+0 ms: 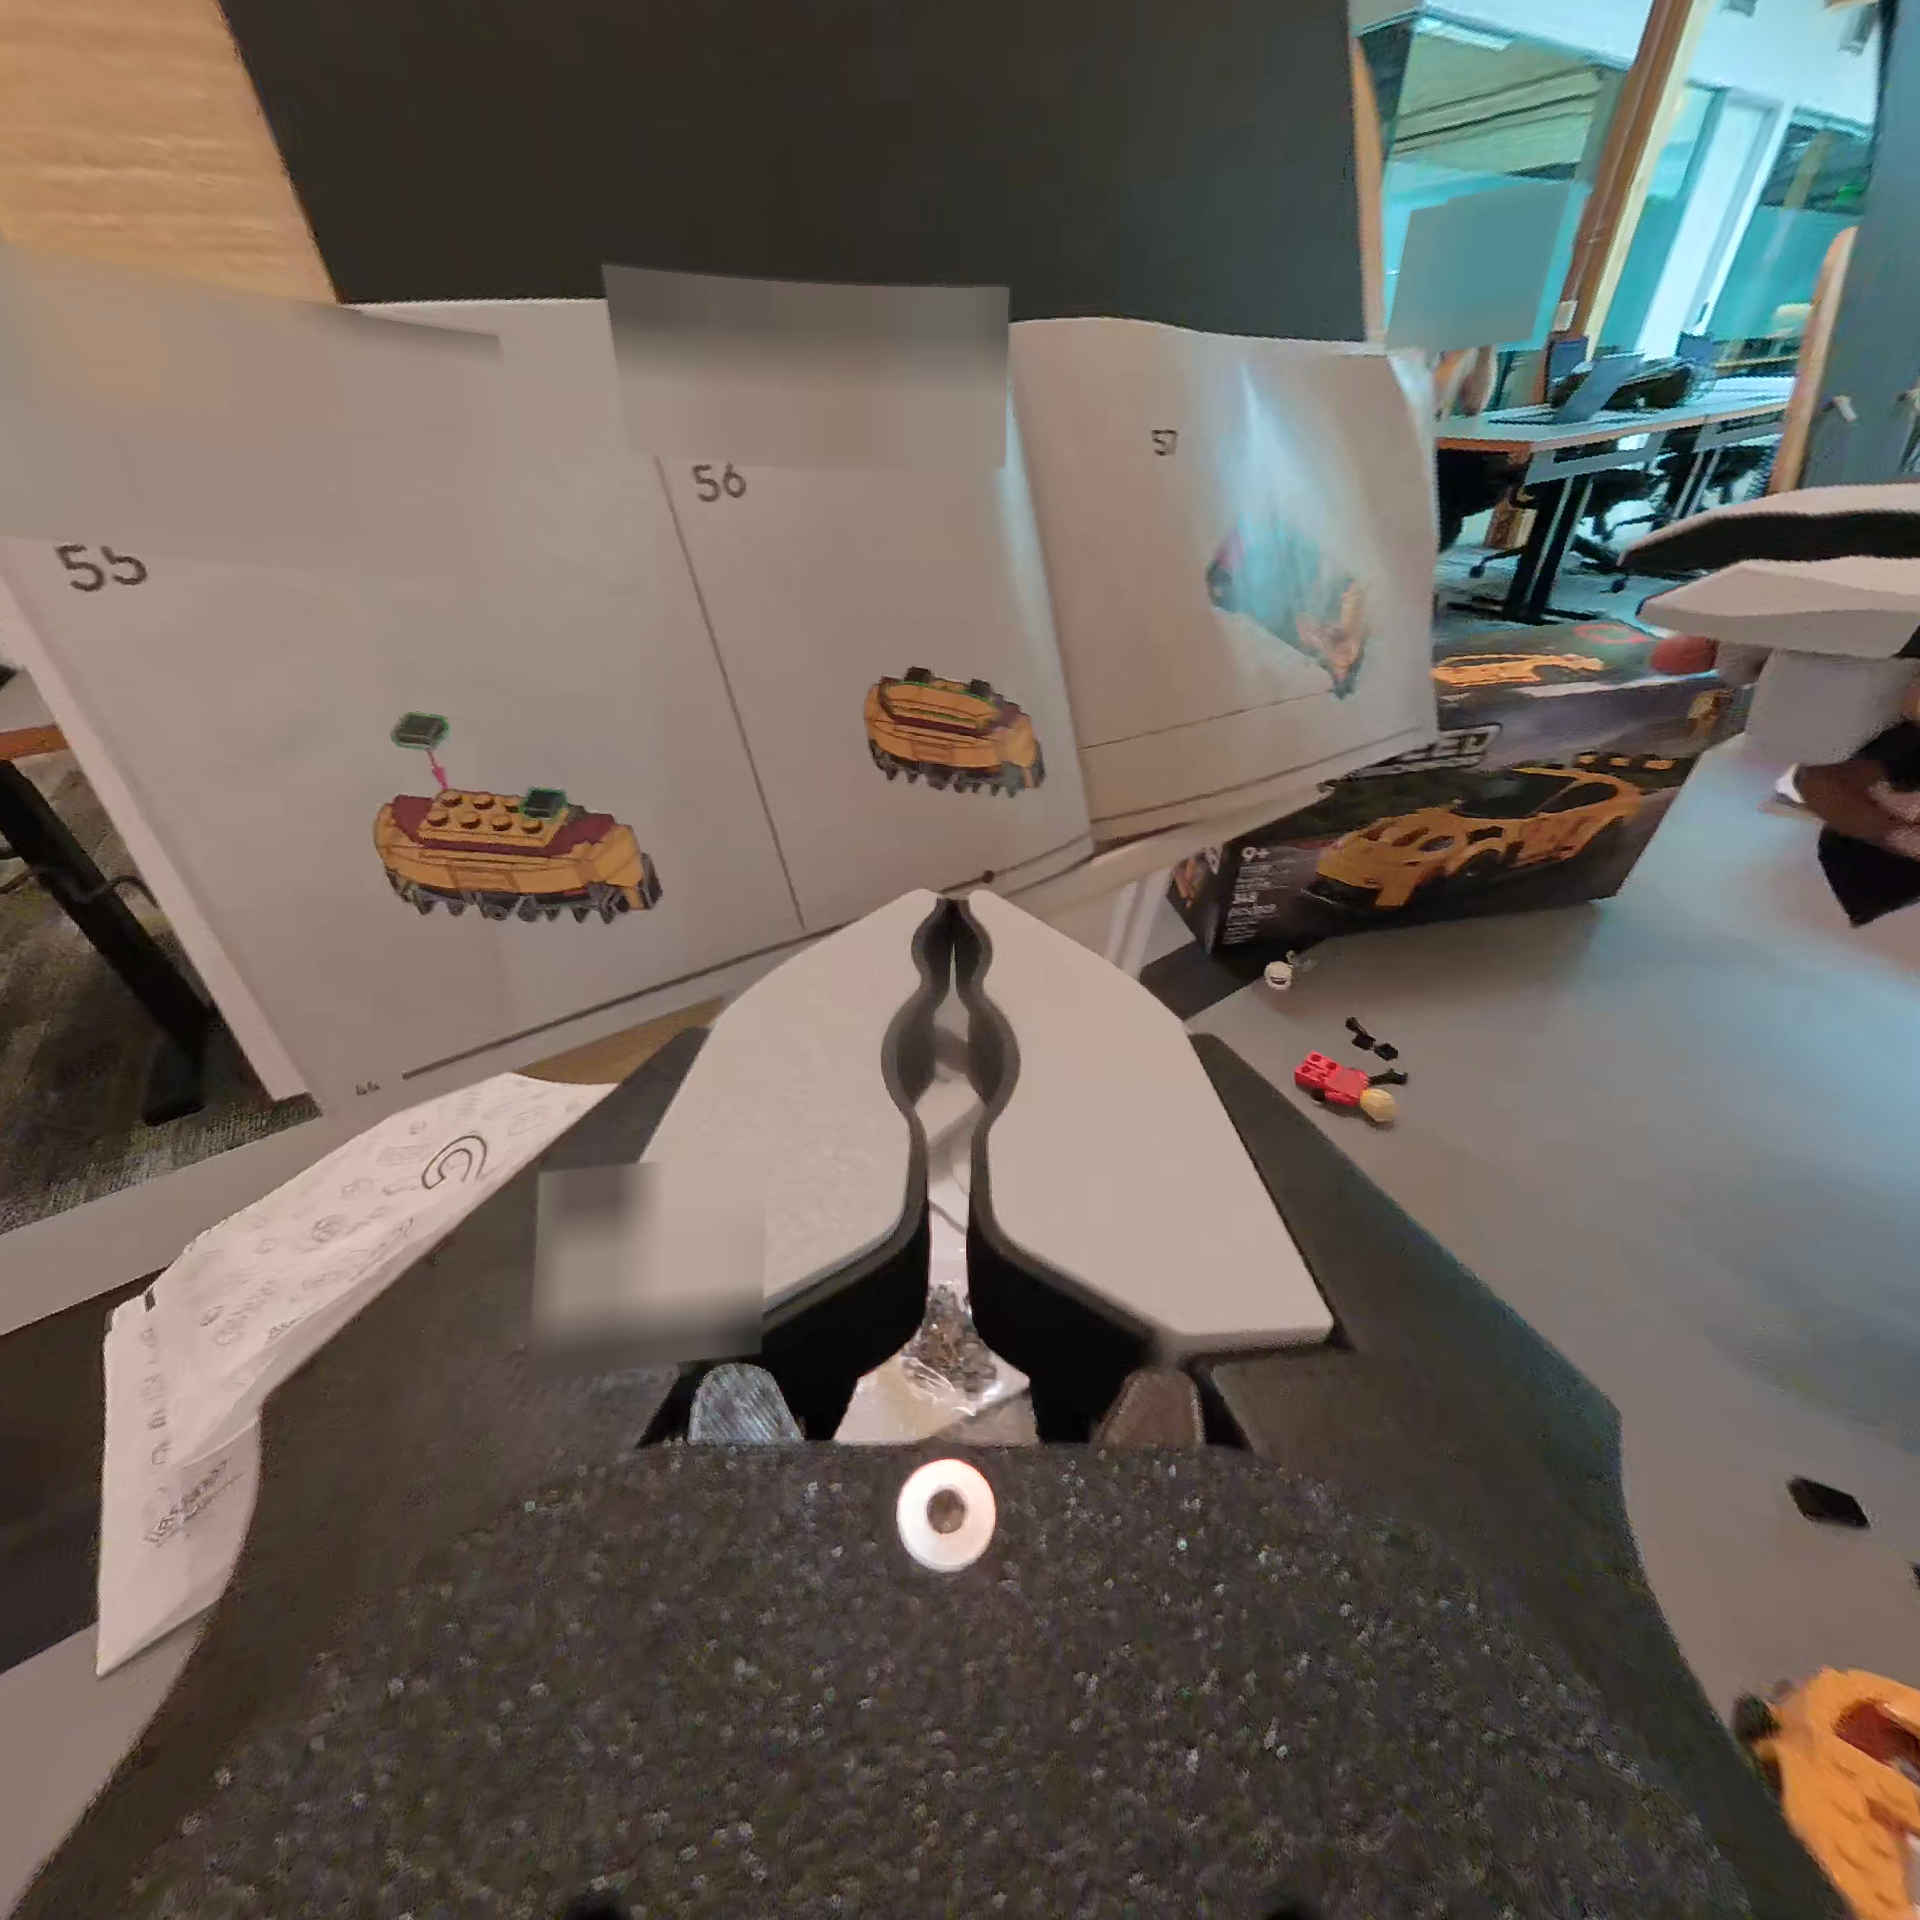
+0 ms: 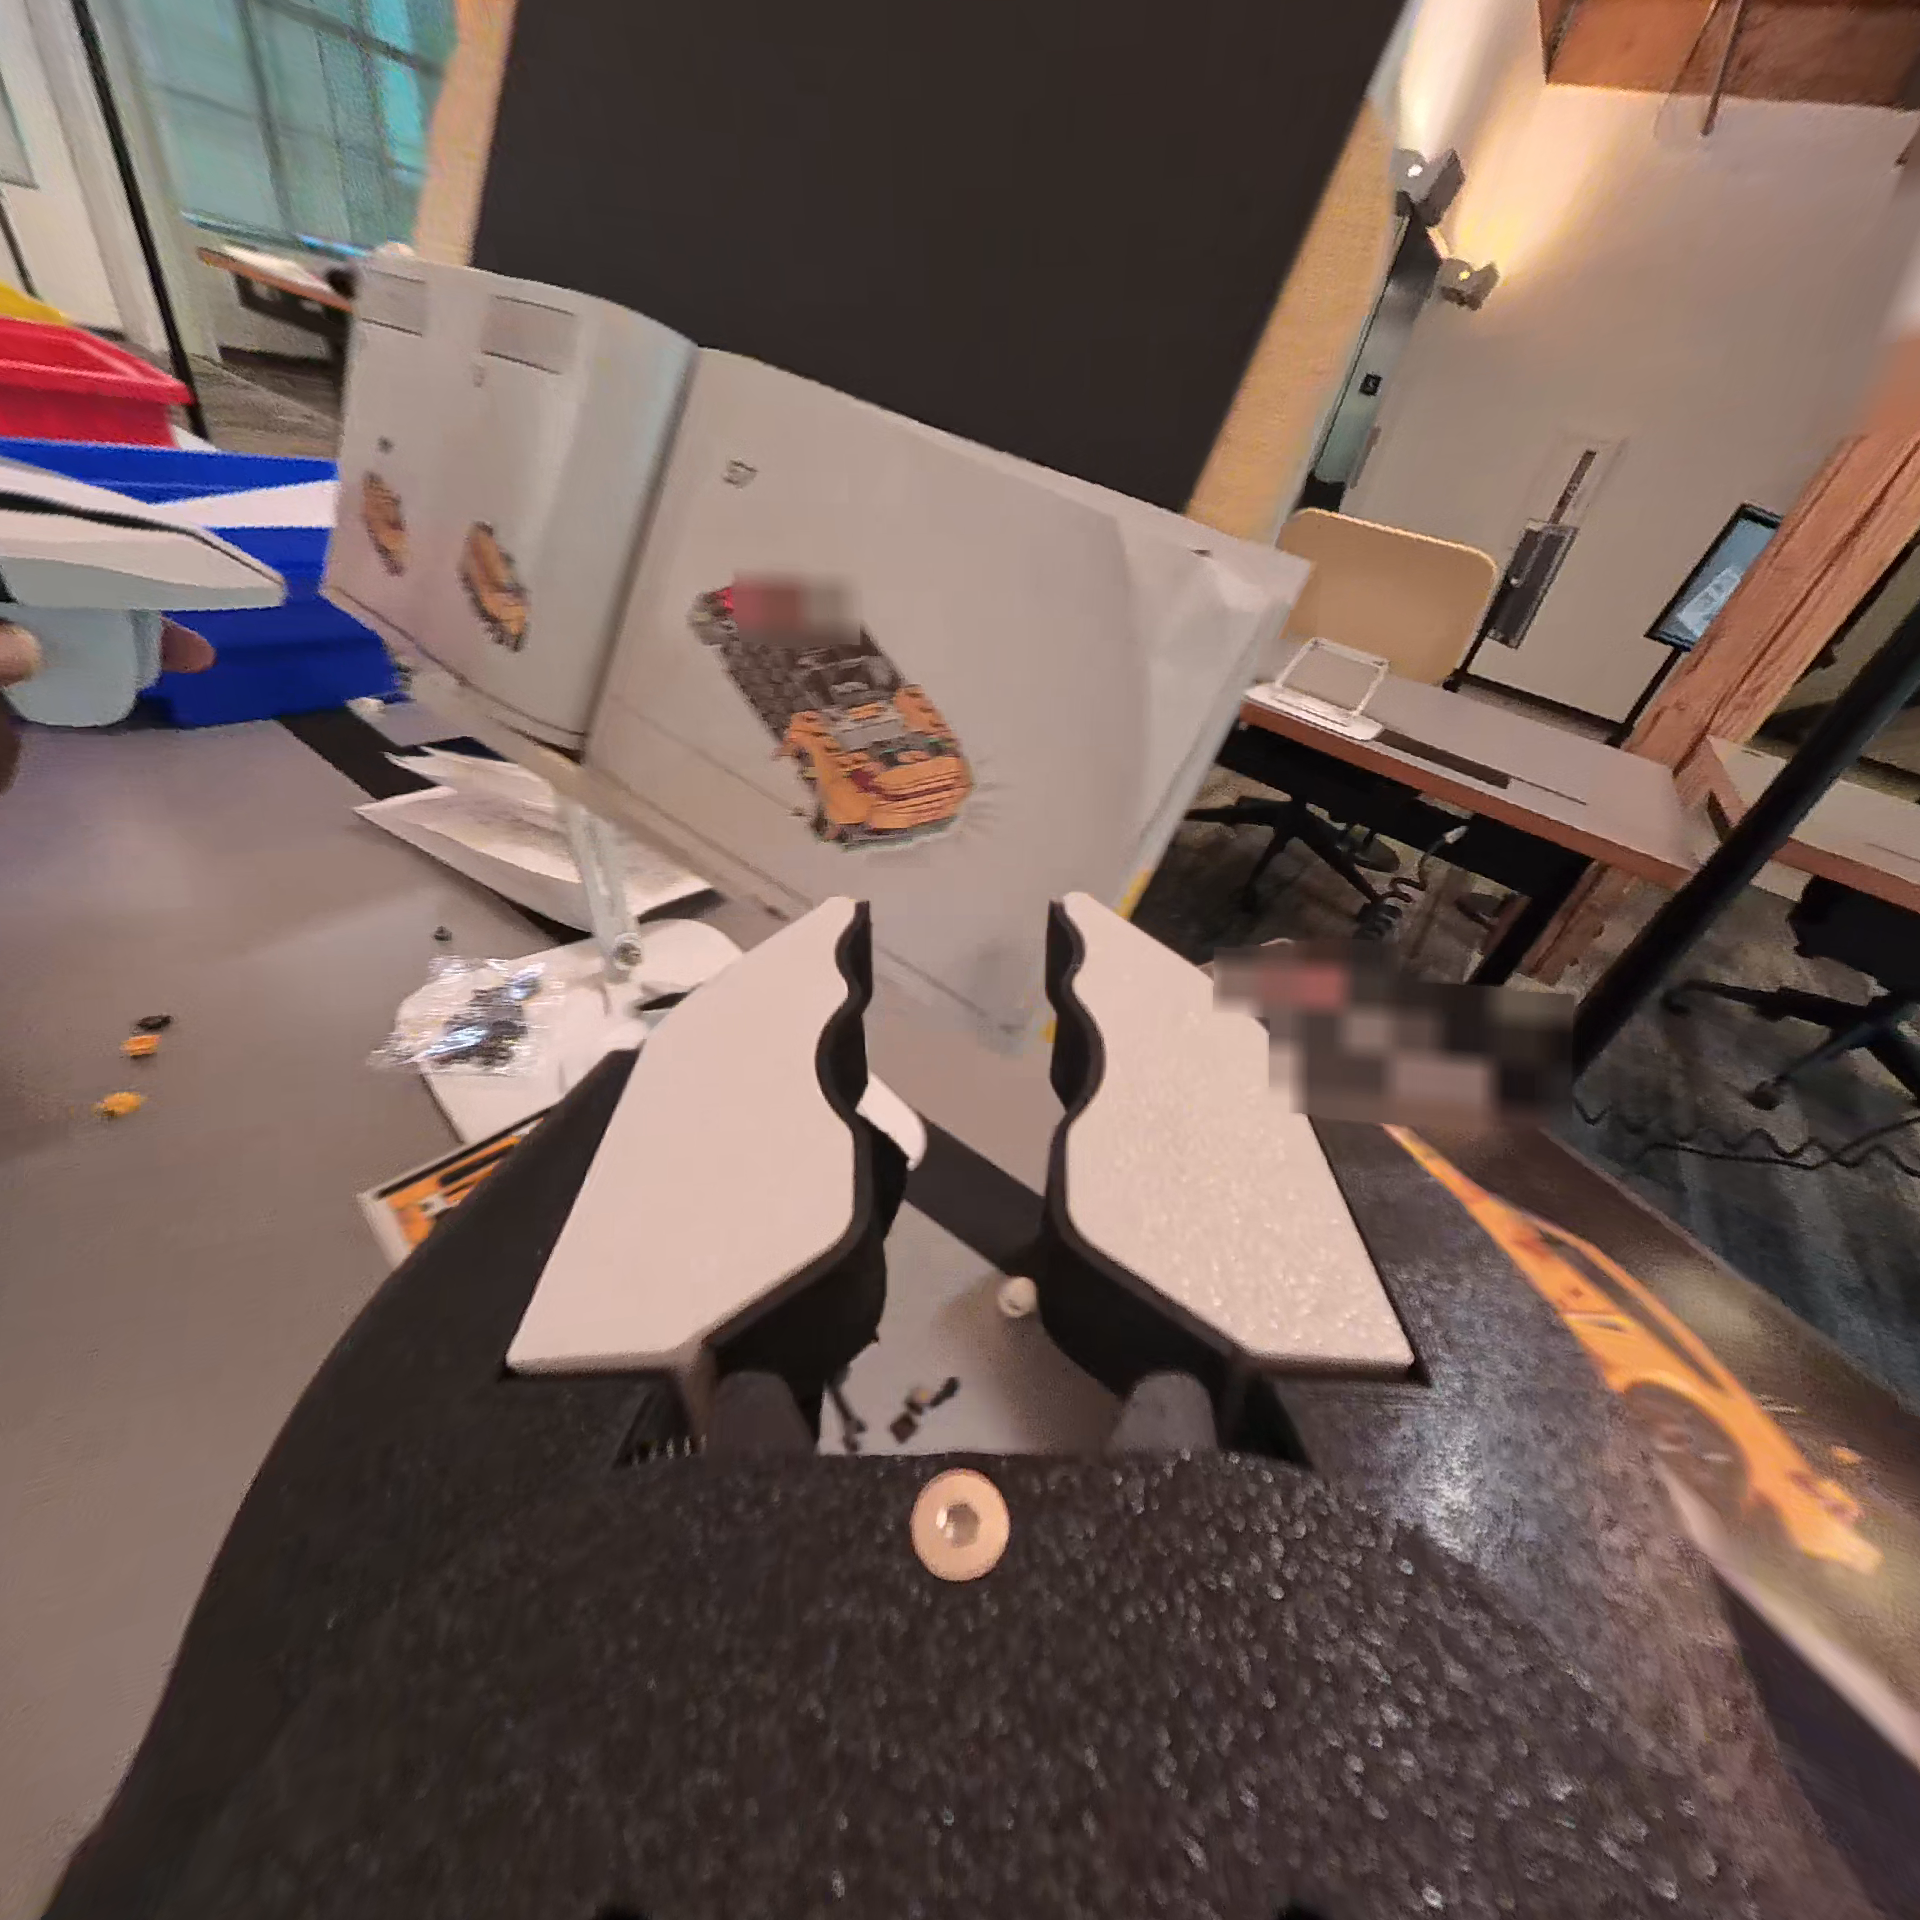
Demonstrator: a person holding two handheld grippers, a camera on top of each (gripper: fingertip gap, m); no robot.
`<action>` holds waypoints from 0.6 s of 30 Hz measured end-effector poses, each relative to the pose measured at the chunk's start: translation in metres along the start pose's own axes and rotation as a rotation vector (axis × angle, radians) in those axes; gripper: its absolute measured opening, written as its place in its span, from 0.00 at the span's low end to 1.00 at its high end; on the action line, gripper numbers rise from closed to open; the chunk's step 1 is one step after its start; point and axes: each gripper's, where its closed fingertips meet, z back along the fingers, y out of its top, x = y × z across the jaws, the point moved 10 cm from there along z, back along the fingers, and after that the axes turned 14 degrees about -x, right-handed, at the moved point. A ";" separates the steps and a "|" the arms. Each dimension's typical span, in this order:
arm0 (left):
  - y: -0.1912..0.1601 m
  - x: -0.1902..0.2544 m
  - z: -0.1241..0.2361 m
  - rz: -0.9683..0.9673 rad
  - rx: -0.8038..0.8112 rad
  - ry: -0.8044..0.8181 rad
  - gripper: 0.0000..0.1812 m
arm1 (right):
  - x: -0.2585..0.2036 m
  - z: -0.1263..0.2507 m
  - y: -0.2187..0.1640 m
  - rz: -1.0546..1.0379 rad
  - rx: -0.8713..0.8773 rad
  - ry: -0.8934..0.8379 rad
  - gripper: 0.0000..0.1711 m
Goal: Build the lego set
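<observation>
My left gripper (image 1: 948,916) is shut with its tips touching and nothing visible between them; it hovers in front of the open instruction booklet (image 1: 520,675). My right gripper (image 2: 956,927) is open and empty, pointing at the booklet's right page (image 2: 883,644). An orange partial car build (image 1: 1844,1787) shows, blurred, at the lower right edge of the left wrist view. A red minifigure part with a tan piece (image 1: 1342,1083) lies on the grey table. A clear bag of small dark parts (image 2: 473,1018) lies near the booklet stand. The right gripper also shows in the left wrist view (image 1: 1766,592).
The set's box (image 1: 1455,821) with a yellow car picture stands right of the booklet and lies beside my right gripper (image 2: 1621,1351). Loose small pieces: black (image 1: 1823,1501), white (image 2: 1016,1294), orange (image 2: 130,1044). A printed paper sheet (image 1: 239,1330) lies left. Blue (image 2: 270,623) and red (image 2: 83,390) bins sit far left. My hands' fingertips stand some 25 centimeters from each other. About 25 centimeters separates my left fingertips from the orange partial car build (image 1: 1844,1787).
</observation>
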 end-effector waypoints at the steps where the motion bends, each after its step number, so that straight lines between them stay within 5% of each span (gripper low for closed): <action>1: -0.002 0.004 0.004 -0.007 0.001 -0.011 0.00 | -0.010 0.002 -0.003 -0.001 0.007 0.017 0.18; 6: -0.019 0.028 0.025 -0.052 -0.034 -0.100 0.00 | -0.056 0.009 -0.019 0.015 -0.008 0.114 0.17; 11: -0.055 0.065 0.037 -0.106 -0.253 -0.405 0.08 | -0.085 0.016 -0.035 0.027 -0.012 0.194 0.17; 18: -0.107 0.139 0.038 -0.384 -0.608 -0.600 0.52 | -0.085 0.017 -0.038 0.005 0.002 0.164 0.16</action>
